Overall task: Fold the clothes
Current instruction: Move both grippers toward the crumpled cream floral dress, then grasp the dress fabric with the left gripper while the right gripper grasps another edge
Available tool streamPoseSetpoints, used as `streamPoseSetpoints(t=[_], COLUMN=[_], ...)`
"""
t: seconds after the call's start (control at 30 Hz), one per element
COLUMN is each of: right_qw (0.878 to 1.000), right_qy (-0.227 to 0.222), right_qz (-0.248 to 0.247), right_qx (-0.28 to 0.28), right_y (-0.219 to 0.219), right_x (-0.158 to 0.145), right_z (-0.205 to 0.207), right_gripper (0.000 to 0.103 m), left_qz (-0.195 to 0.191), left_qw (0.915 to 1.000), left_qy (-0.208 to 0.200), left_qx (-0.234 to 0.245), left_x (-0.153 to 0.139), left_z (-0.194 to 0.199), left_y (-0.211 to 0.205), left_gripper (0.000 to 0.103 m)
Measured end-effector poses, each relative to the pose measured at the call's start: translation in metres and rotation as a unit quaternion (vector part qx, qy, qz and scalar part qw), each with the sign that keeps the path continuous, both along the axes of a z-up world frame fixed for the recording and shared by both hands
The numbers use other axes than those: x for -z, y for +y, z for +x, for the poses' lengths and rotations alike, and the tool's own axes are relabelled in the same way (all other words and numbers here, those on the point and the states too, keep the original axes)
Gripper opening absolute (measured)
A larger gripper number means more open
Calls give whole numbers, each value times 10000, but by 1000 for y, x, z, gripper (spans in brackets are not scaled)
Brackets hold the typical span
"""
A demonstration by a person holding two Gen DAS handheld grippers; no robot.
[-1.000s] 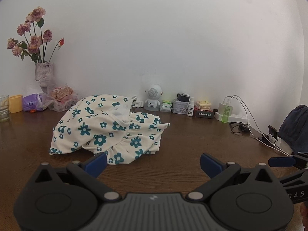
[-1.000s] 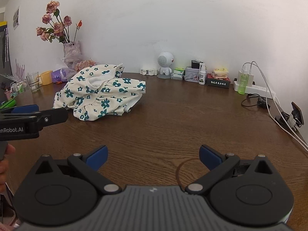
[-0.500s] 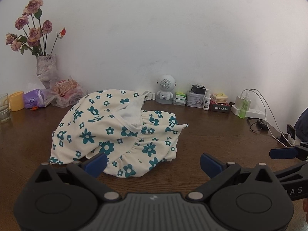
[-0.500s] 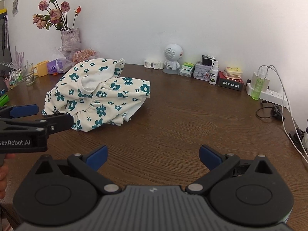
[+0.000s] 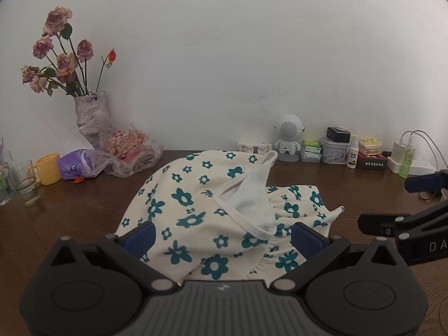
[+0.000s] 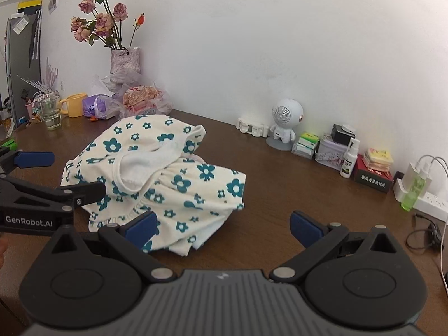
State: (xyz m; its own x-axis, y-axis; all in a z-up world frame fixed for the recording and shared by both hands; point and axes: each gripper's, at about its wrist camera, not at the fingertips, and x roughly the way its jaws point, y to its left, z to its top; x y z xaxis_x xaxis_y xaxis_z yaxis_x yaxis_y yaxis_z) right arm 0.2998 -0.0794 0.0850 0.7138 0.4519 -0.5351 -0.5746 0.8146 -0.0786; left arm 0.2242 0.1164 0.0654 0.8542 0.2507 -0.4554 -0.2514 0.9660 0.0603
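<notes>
Both grippers, left [image 5: 222, 236] and right [image 6: 222, 228], hover with jaws spread and empty. A crumpled cream cotton garment with teal flowers [image 5: 224, 210] lies between the left jaws. Best pinch a hem edge, not the bulk.

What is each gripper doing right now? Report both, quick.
Left gripper: open, holding nothing, over the floral garment.
Right gripper: open, holding nothing, at the garment's near edge.

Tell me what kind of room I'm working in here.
Probably a home or small office: a wooden table against a white wall, holding a vase of dried roses, a yellow mug and the crumpled floral garment.
</notes>
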Motion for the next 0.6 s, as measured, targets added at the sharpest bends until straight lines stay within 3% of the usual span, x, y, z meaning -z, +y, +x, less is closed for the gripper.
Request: streamPoseSetpoints(t=[0.27,0.4,0.6], right_qw=[9997,9993,9977], right_qy=[112,161,570], right_qz=[133,57,97], right_qx=[-178,-323,-340], right_y=[46,60,75], right_x=[-16,-17,-10], right_z=[68,83,114], right_gripper=[103,103,98], left_qz=[145,173,349], left_qw=[9998,9995,9988], left_qy=[154,245,347], left_qx=[3,-85,48], left_x=[12,17,25], left_z=[20,22,27], left_y=[30,39,39], left_gripper=[103,103,103])
